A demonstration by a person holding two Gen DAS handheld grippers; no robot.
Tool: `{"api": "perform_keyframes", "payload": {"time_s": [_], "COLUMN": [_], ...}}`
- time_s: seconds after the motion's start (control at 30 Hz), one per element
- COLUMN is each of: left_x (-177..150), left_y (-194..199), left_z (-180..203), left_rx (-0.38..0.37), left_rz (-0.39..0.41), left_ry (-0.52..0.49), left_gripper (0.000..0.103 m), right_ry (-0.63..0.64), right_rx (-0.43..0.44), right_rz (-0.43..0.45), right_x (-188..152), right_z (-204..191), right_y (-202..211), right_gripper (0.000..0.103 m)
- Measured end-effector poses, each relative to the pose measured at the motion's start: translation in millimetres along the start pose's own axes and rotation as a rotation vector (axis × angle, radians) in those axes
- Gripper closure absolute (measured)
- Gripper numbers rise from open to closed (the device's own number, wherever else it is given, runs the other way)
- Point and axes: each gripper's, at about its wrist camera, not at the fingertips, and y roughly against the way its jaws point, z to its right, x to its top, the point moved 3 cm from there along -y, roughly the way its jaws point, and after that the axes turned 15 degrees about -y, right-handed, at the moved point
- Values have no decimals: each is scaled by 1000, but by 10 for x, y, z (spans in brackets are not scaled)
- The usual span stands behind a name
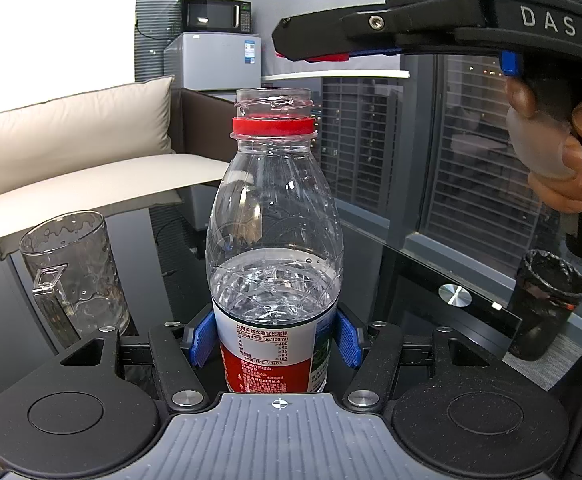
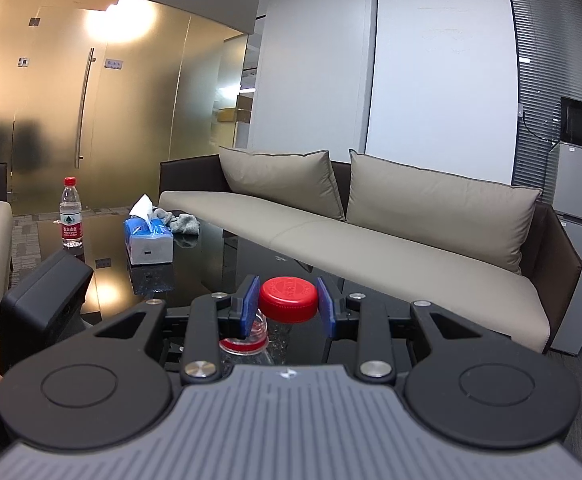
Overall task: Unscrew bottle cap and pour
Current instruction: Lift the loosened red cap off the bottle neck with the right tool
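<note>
A clear water bottle (image 1: 275,240) with a red-and-white label stands upright on the dark glass table, about half full, its neck open with a red ring. My left gripper (image 1: 275,338) is shut on the bottle's labelled body. My right gripper (image 2: 288,303) is shut on the red cap (image 2: 289,299), held above the bottle's open mouth (image 2: 251,332). In the left wrist view the right gripper (image 1: 311,50) hovers just above the bottle, the cap a red sliver between its fingers. An empty clear glass mug (image 1: 73,276) stands left of the bottle.
A black lined bin (image 1: 543,304) stands at the right by the table's edge. In the right wrist view a second capped bottle (image 2: 70,212), a blue tissue box (image 2: 149,240) and a grey cloth (image 2: 179,222) sit at the table's far end. A beige sofa (image 2: 371,236) runs behind.
</note>
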Motion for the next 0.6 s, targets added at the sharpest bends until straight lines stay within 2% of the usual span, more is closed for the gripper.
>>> {"api": "perform_keyframes", "payload": {"time_s": [0.33,0.6], "left_x": [-6,-4], "left_y": [1,-2], "left_z": [-5,-2], "left_rx": [0,0], "left_rz": [1,0], "left_ry": [1,1], "left_gripper": [47,47], "right_ry": [-6,-30], "right_rx": [-21,-49], "right_rz": [-13,-63], "right_x": [-12,-128], "right_z": [73,141], "right_y": [-1,-52], "right_gripper": [69,69]}}
